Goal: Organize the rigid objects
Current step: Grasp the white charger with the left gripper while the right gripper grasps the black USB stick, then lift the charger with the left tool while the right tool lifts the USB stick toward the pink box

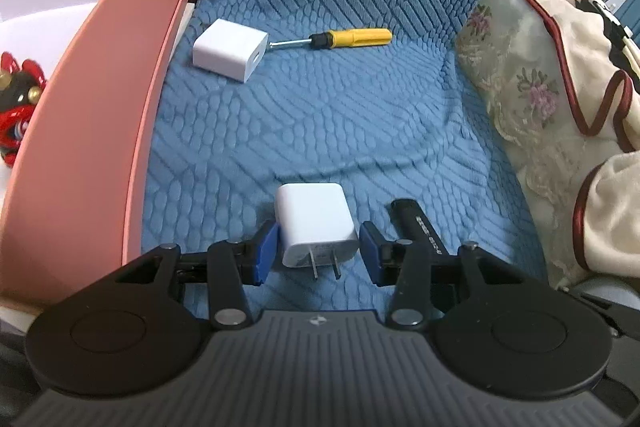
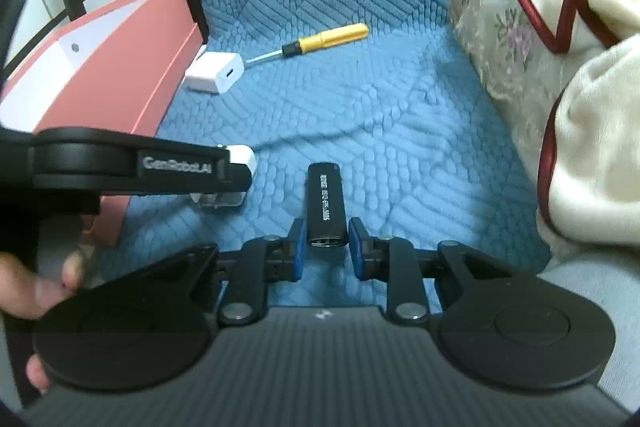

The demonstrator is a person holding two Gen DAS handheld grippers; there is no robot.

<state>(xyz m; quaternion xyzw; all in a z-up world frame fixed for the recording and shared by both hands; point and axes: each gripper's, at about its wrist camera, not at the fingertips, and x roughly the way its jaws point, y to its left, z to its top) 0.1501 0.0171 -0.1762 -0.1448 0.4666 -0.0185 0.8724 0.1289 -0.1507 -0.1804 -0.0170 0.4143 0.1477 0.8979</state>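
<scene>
Blue quilted fabric (image 1: 320, 115) is covering the seat, with a pink box (image 1: 120, 87) standing at its left edge. Left gripper (image 1: 318, 253) is straddling a white plug adapter (image 1: 316, 223), jaws spread and not touching. Right gripper (image 2: 325, 249) is flanking a black rectangular device (image 2: 325, 205), jaws likewise apart. Farther back, a second white charger (image 1: 230, 49) is lying just beside a yellow-handled screwdriver (image 1: 348, 38).

plug adapter (image 1: 316, 223) left of stick (image 1: 416, 223), screwdriver (image 1: 344, 38) behind
</scene>
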